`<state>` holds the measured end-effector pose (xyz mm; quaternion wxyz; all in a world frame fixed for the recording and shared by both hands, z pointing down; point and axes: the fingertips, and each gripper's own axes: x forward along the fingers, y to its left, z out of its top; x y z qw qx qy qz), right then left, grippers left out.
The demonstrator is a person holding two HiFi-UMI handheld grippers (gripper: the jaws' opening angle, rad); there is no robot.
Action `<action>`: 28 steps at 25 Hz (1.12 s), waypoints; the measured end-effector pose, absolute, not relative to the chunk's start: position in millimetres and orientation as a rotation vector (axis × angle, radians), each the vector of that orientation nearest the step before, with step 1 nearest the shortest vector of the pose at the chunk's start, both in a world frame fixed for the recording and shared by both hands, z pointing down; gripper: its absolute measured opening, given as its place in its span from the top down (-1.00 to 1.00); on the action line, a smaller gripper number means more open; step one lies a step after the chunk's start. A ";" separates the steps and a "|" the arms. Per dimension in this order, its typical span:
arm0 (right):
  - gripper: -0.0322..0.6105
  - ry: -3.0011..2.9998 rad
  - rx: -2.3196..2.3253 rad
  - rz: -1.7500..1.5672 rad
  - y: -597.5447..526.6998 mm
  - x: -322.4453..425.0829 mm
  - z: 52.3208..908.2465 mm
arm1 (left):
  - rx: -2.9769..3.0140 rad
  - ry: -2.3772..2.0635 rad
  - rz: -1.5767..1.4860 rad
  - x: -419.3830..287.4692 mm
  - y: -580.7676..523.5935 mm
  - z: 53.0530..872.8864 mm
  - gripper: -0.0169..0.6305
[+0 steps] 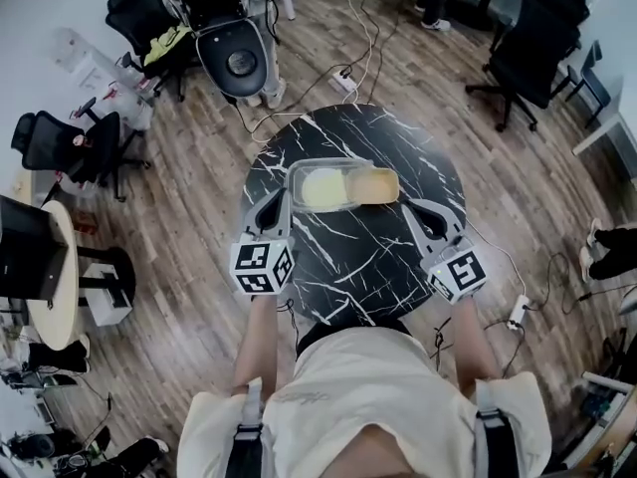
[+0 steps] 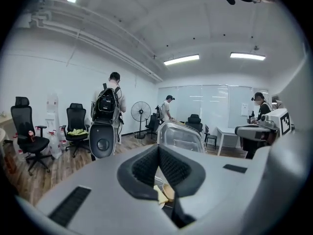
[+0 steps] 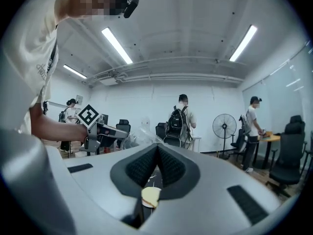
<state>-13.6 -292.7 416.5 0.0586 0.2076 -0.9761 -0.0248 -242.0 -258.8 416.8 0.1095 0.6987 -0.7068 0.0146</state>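
Looking down through the head view, I am seeing a clear plastic container [image 1: 328, 164] sitting at the middle of the round black marble table [image 1: 348, 262]. Pale yellow food [image 1: 324, 189] is filling its left part and a deeper yellow portion [image 1: 376, 185] its right.

I am holding the left gripper [image 1: 280, 197] at the container's near left corner and the right gripper [image 1: 411, 206] just off its near right corner. The two are flanking the box evenly, each pointing inward and toward the far side. I judge this stance is putting both ends of the box within equal reach. From above I cannot tell whether either tip is touching the plastic.

In the left gripper view the ribbed pads [image 2: 146, 166] are meeting at their tips, so that claw is closed narrow with nothing clamped in it. The container's clear plastic is rising just beyond them, and a bit of yellow is showing through the gap beneath.

The right gripper view is showing the same on the other side. Its pads [image 3: 171, 166] are drawn together on nothing, crinkled clear plastic is lying just past them, and a yellow patch is showing below.

Around the table, a wooden floor [image 1: 179, 217] is carrying loose cables and black office chairs [image 1: 60, 147]. People are standing on the far side of the room.
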 end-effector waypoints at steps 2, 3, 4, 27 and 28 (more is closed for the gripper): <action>0.88 -2.992 0.649 -0.096 -299.5 -13.9 400.2 | 2.075 -2.097 0.020 -246.4 -260.3 401.1 0.90; 0.88 -3.003 0.658 -0.109 -302.0 -13.8 392.4 | 2.083 -2.106 0.007 -247.8 -260.2 393.9 0.90; 0.88 -3.011 0.666 -0.125 -304.2 -13.5 385.2 | 2.089 -2.113 -0.006 -248.5 -259.7 387.1 0.90; 0.88 -3.087 0.711 -0.301 -321.9 -24.8 304.7 | 2.162 -2.217 -0.134 -267.1 -257.8 306.8 0.90; 0.88 -3.085 0.713 -0.296 -321.3 -24.4 306.4 | 2.161 -2.213 -0.132 -266.6 -257.8 309.2 0.90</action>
